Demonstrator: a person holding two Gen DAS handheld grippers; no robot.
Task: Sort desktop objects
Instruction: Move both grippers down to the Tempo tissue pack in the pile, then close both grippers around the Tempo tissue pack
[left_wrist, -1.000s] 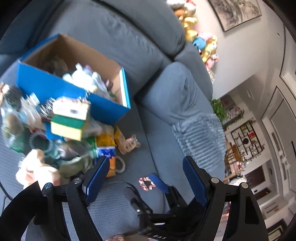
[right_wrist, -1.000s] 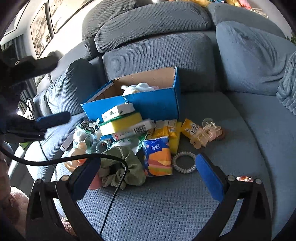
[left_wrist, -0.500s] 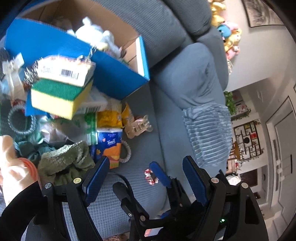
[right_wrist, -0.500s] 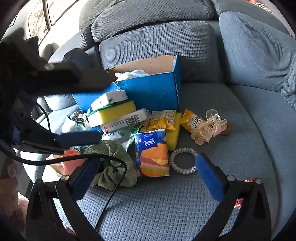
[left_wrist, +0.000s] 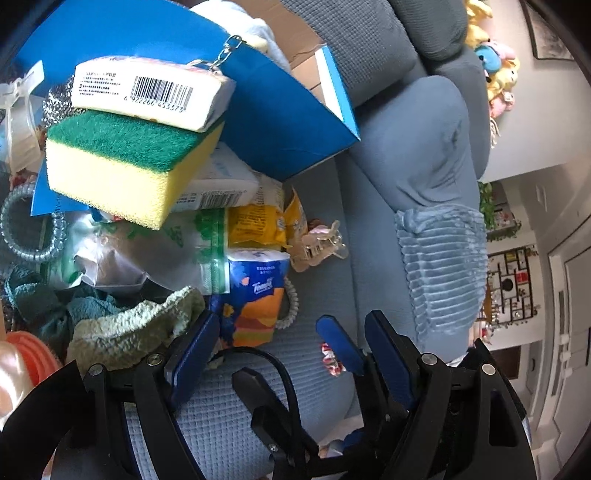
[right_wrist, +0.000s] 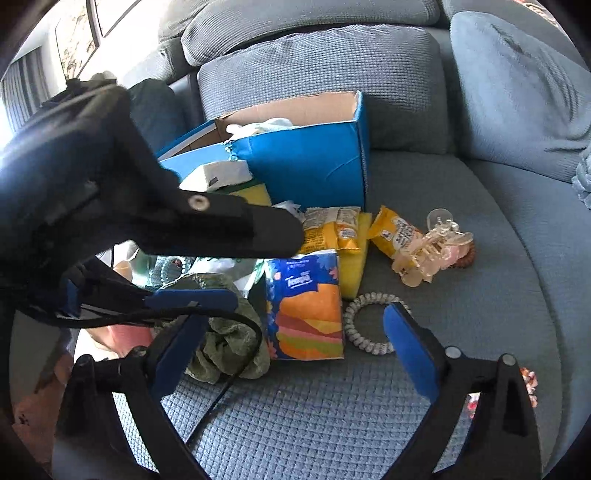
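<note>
Both tongs released, gripping nothing: left tongs (left_wrist: 288, 343) low over green cloth (left_wrist: 136, 332); right tongs (right_wrist: 295, 328), just closing slightly, flanking tissue pack (right_wrist: 306, 306) at frame centre.

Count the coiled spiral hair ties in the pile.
2. One pale hair tie lies on the sofa right of the tissue pack; one clear bluish hair tie sits left, under the sponge. Others may be buried.

Daylight, bright | glare upper left, right wrist view | fisheye-bent edges | mostly sharp
</note>
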